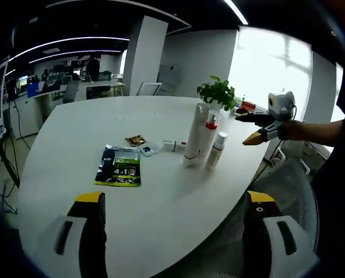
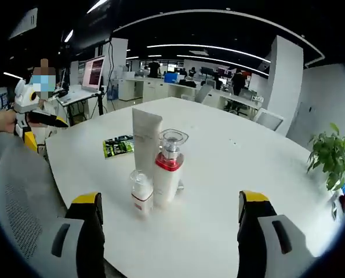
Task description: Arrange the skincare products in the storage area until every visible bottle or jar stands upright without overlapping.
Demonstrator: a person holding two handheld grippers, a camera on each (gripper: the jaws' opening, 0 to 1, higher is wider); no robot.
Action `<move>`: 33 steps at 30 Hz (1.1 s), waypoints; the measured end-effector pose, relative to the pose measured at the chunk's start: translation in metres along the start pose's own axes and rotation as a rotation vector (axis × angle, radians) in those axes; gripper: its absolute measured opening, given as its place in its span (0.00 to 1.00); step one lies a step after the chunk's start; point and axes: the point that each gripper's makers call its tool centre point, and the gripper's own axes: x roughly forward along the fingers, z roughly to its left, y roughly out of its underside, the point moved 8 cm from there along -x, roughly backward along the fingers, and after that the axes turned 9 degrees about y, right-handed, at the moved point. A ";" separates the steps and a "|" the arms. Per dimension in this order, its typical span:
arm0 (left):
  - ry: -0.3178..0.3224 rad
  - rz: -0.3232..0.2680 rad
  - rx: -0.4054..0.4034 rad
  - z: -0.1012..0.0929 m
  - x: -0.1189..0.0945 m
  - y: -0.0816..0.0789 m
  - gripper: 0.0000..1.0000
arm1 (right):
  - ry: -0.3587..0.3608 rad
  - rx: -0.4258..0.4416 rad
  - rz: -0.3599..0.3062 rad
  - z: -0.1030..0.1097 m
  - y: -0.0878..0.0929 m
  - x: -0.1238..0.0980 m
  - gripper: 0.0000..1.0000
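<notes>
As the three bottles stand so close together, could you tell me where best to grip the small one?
Grip the small bottle round its body, below the clear cap, coming in level from the right gripper's side. It stands upright at the near edge of the group, so that face is free, while the red-collared bottle and the tall tube crowd its far side. Keep the fingers narrow to avoid knocking them.

Three skincare items stand upright in a tight cluster on the white table: a tall white tube (image 2: 145, 138), a red-collared pump bottle (image 2: 169, 168) and a small clear-capped bottle (image 2: 141, 193). A tiny white item (image 1: 173, 145) lies flat just behind them.
</notes>
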 end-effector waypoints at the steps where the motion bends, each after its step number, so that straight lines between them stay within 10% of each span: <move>1: -0.001 0.002 -0.001 0.001 0.000 0.000 0.90 | 0.005 -0.004 0.007 -0.005 0.000 0.004 0.94; 16: -0.032 0.016 -0.041 0.002 0.003 0.002 0.88 | 0.016 -0.083 0.034 -0.063 -0.007 0.072 0.90; 33: -0.053 0.060 -0.082 0.008 0.009 0.009 0.85 | -0.084 -0.081 0.059 -0.067 -0.006 0.139 0.86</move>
